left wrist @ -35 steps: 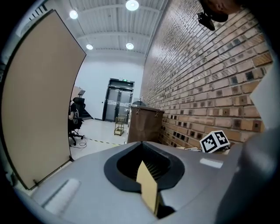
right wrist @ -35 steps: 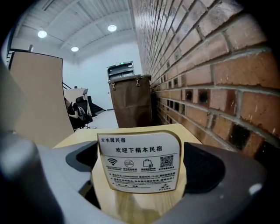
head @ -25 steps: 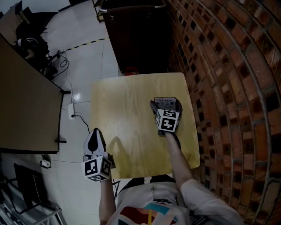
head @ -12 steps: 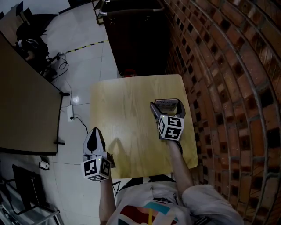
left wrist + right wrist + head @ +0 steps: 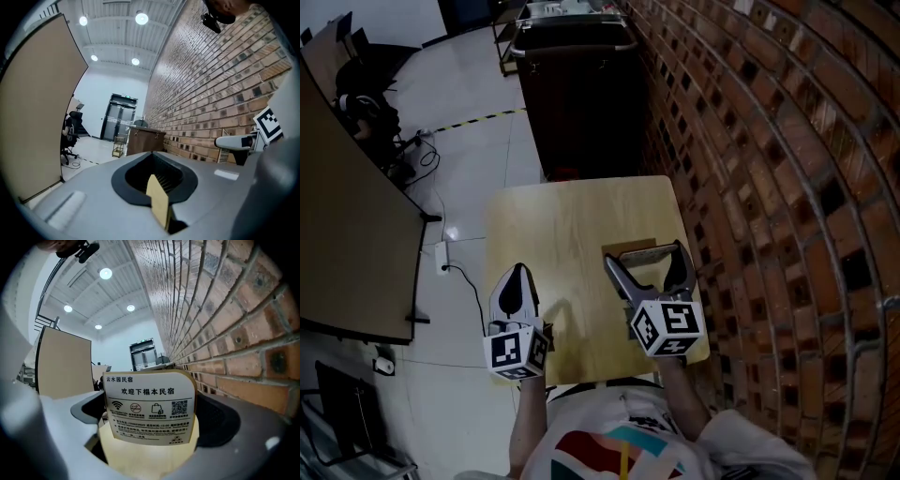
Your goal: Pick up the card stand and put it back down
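Observation:
The card stand (image 5: 149, 406), a wooden block holding a white printed card, stands upright on the table near the brick wall. My right gripper (image 5: 152, 411) is open, with a jaw on either side of the stand and a gap on both sides. From the head view the stand (image 5: 634, 251) shows as a brown strip between the spread jaws of the right gripper (image 5: 644, 255). My left gripper (image 5: 517, 272) is shut on nothing and hovers at the table's left edge. In its own view the left gripper (image 5: 154, 177) points down the room.
The small wooden table (image 5: 553, 225) butts against a brick wall (image 5: 769, 187) on the right. A dark cabinet (image 5: 581, 103) stands just beyond its far edge. A brown partition (image 5: 347, 244) and a floor cable (image 5: 455, 267) lie to the left.
My right gripper has drawn back toward the near edge of the table, and the card stand stays on the table between its jaws. The left gripper has barely moved.

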Demonstrator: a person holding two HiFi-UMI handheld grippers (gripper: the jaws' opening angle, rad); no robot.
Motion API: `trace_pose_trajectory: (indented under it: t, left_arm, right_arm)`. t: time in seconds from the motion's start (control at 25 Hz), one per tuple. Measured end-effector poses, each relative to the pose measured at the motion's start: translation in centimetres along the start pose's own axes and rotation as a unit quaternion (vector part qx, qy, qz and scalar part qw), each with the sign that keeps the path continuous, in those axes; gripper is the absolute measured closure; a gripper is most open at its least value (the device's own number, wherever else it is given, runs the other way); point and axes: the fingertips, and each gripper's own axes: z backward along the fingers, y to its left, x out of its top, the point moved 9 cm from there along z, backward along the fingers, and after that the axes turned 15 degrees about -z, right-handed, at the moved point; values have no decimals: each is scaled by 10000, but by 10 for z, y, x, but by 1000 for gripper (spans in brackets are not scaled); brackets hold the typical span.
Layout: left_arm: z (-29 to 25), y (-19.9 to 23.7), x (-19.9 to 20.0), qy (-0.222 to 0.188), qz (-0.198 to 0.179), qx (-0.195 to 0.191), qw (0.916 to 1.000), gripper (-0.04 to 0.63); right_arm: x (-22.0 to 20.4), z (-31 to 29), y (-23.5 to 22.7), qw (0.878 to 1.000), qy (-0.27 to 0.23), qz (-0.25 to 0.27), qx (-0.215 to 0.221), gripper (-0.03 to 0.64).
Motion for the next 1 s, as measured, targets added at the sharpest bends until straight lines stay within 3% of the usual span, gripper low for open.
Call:
trace_pose_trajectory:
  t: [0.36,1.0]
  left_arm:
    - [-3,-19,10,-95,-50,-405,9991,591]
    - [0,-9,4,-68,339,-254,9991,591]
  right_arm:
    - [8,10,12,9998,-184,21,112,41]
    - [3,12,10,9999,-131,12,30,41]
